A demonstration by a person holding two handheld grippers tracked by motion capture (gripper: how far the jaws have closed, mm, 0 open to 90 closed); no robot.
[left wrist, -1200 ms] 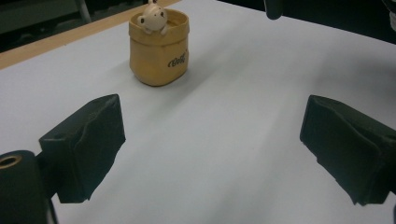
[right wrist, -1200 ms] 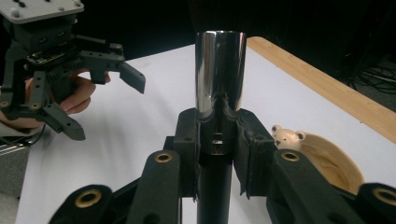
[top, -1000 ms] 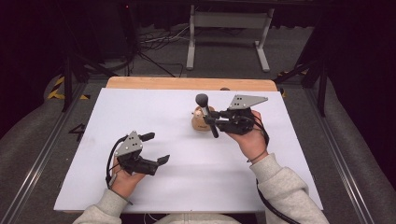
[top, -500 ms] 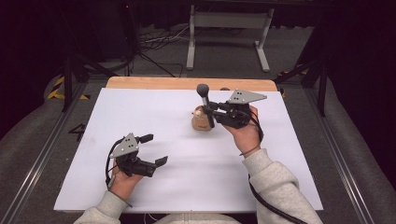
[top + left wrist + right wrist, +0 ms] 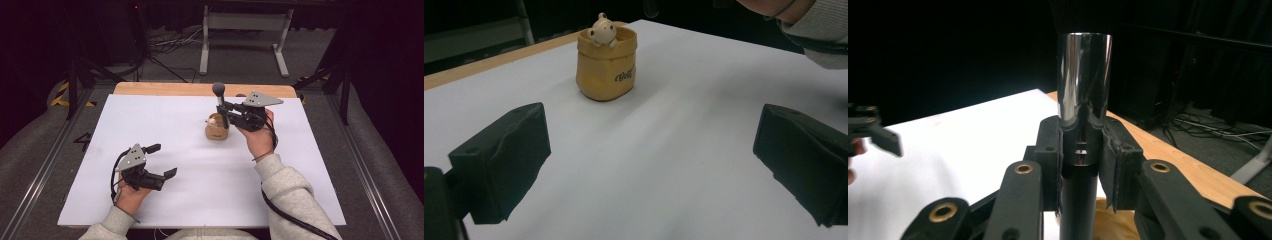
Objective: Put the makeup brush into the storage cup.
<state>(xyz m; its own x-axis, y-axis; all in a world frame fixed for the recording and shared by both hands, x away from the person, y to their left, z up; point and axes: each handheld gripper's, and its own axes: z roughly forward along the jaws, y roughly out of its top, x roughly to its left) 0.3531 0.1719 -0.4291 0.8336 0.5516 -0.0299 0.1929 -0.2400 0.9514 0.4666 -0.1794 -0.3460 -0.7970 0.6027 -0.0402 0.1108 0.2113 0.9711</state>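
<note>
Right gripper (image 5: 223, 106) is raised above the far middle of the white table sheet (image 5: 200, 165). Its jaws are clamped on a makeup brush (image 5: 219, 95) with a dark handle, chrome ferrule and dark bristle head. In the right gripper view the pads press on both sides of the brush (image 5: 1083, 120) just where the ferrule meets the handle; the brush stands upright, bristle head up, its top out of frame.

In the high view the lower end of the handle sits above, or just at, the mouth of a tan sack-shaped ceramic holder (image 5: 217, 129). Whether the handle touches the holder cannot be told. A small bear figurine (image 5: 213, 120) peeks over the holder's rim. The holder stands upright on the sheet, just beside the right hand (image 5: 257, 137).

Left gripper (image 5: 162, 161) rests low at the near left of the sheet, well apart from the holder. Its jaws stand wide open with nothing between them. The left gripper view looks along the bare sheet toward the holder (image 5: 606, 65) and the bear (image 5: 602, 30).
</note>
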